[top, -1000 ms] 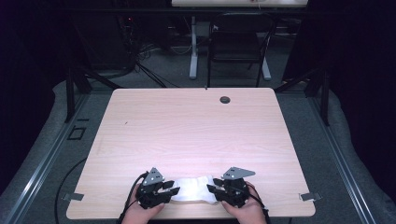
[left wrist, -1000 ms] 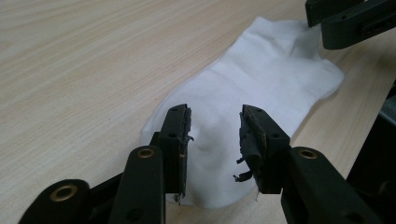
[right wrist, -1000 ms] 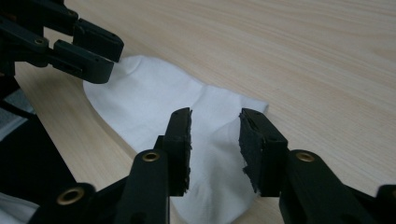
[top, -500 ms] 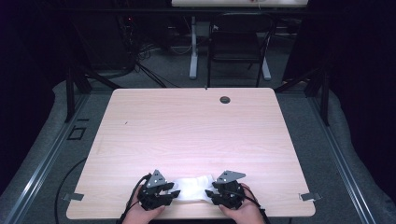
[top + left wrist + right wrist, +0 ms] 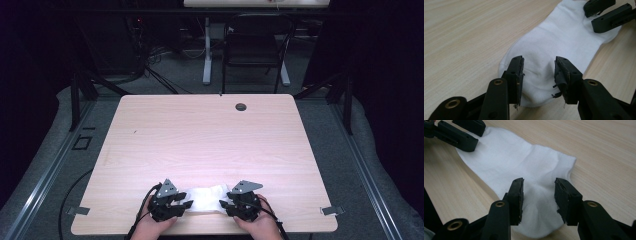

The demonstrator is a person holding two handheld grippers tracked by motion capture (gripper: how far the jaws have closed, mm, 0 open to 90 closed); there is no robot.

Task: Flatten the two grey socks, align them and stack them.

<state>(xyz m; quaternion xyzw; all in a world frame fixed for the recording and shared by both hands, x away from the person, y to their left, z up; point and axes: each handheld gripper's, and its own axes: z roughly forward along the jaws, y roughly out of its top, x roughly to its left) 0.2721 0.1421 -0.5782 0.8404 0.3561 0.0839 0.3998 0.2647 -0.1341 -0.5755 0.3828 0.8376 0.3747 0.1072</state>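
Sock (image 5: 207,197) lay flat at the near edge of the table (image 5: 210,140), stretched between both grippers. Left gripper (image 5: 539,72) sat over one end, jaws apart, cloth between them but not pinched. Right gripper (image 5: 538,192) was the same at the other end, jaws parted. Looked like the pre-grasp step; next move likely needed both to close on the sock's ends.
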